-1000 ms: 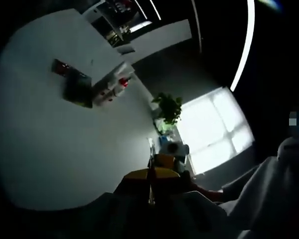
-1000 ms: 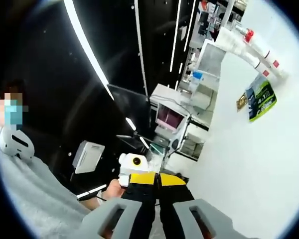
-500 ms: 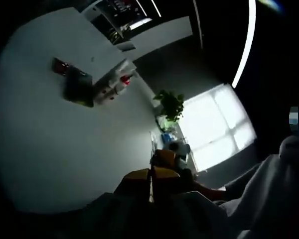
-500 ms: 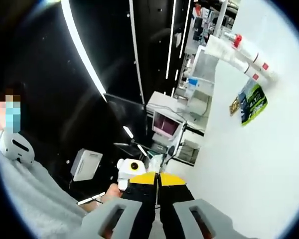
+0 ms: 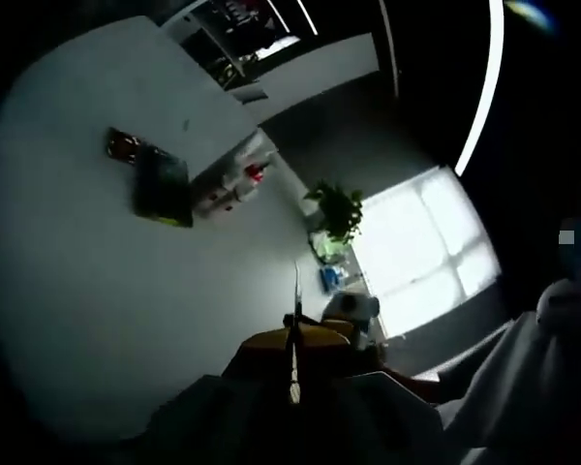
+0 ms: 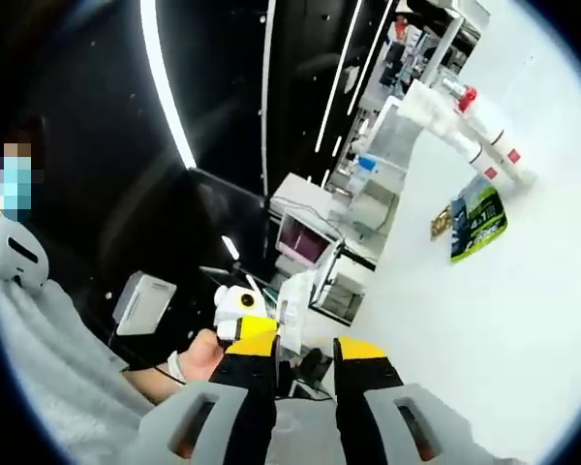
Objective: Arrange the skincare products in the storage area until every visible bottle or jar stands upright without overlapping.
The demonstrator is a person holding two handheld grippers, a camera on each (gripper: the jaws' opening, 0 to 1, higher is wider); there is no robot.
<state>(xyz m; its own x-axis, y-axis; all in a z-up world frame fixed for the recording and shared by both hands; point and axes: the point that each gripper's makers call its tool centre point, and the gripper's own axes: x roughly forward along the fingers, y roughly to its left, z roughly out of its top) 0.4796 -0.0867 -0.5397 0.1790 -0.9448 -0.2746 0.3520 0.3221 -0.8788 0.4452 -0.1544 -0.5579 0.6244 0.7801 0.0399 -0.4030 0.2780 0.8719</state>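
Left gripper (image 5: 292,373) jaws are pressed together, empty. Right gripper (image 6: 303,363) jaws stand apart, empty; a green poster (image 6: 477,223) sits at two o'clock.

lab/office | monitor (image 6: 307,235) | equipment racks (image 6: 387,155) | potted plant (image 5: 336,207)

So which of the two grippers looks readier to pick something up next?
Probably the right gripper: its jaws stand apart, while the left gripper has its jaws pressed together. Neither view shows any bottle or jar within reach.
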